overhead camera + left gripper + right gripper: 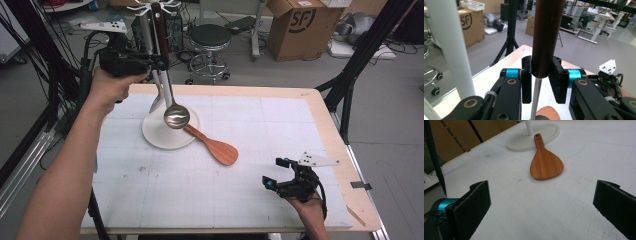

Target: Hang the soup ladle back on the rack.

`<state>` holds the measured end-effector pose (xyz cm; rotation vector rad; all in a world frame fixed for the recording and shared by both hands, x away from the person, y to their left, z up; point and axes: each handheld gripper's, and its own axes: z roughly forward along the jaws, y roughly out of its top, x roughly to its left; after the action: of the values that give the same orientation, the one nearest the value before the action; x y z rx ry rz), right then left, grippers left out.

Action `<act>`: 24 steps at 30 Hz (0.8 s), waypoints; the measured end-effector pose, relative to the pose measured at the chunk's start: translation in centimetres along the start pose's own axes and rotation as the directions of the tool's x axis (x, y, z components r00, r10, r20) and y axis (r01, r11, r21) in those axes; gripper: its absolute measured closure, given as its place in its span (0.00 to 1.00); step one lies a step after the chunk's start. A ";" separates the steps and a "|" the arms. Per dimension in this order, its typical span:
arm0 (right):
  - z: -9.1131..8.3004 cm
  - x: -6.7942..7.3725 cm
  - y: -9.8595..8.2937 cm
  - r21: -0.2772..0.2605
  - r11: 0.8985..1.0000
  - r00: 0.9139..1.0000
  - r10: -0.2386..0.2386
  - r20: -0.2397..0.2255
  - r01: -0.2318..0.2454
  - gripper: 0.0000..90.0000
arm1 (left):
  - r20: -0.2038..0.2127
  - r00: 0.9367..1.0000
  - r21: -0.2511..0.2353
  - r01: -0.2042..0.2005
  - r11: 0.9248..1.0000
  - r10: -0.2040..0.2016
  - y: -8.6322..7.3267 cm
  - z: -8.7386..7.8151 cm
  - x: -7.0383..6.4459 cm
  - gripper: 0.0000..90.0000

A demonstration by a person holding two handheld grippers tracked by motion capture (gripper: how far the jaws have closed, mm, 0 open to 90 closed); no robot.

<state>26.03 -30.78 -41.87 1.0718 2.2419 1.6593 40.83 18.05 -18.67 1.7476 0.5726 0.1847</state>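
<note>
A ladle [177, 116] with a dark wooden handle [546, 32] and a steel bowl hangs upright beside the white pole [145, 30] of a hook rack. Its bowl is just above the rack's round white base [155, 132]. My left gripper [159, 64] is shut on the lower end of that handle, with a pad on each side in the left gripper view [542, 80]. A wooden rice paddle [220, 149] lies flat on the white mat, its handle end resting on the base [524, 141]. My right gripper [274, 172] rests open at the front right, pointed at the paddle [546, 163].
The white mat covers a wooden table [325, 115] whose edges show at the right and back. A black stool [210, 37] and a cardboard box [300, 25] stand on the floor behind. Black tripod legs [350, 75] rise at the table's right.
</note>
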 end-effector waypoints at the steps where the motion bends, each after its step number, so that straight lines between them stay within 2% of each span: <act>1: 0.0 0.0 0.0 0.000 1.000 1.000 -0.001 0.000 0.001 0.00 | -0.004 1.000 -0.001 0.005 1.000 -0.005 0.0 0.0 0.1 0.82; 6: 0.0 0.0 0.0 0.002 1.000 1.000 0.001 -0.001 -0.001 0.00 | -0.009 1.000 0.003 0.019 1.000 -0.019 -0.1 0.3 0.5 0.82; 11: 0.2 0.1 0.0 0.009 1.000 1.000 -0.009 -0.002 0.009 0.00 | -0.005 1.000 0.017 0.017 1.000 -0.017 -0.2 0.5 0.6 0.82; 17: 0.0 0.0 -0.1 0.005 1.000 1.000 -0.003 -0.002 0.003 0.00 | 0.010 1.000 0.012 0.012 1.000 -0.012 -0.3 0.3 0.5 0.82; 24: 0.1 0.1 0.0 0.006 1.000 1.000 -0.004 -0.008 0.004 0.00 | -0.021 1.000 0.027 0.018 0.999 -0.017 -0.5 0.3 0.7 0.82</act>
<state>25.98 -30.61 -41.86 1.0634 2.2540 1.6599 41.44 18.18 -19.35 1.7686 0.6077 0.1833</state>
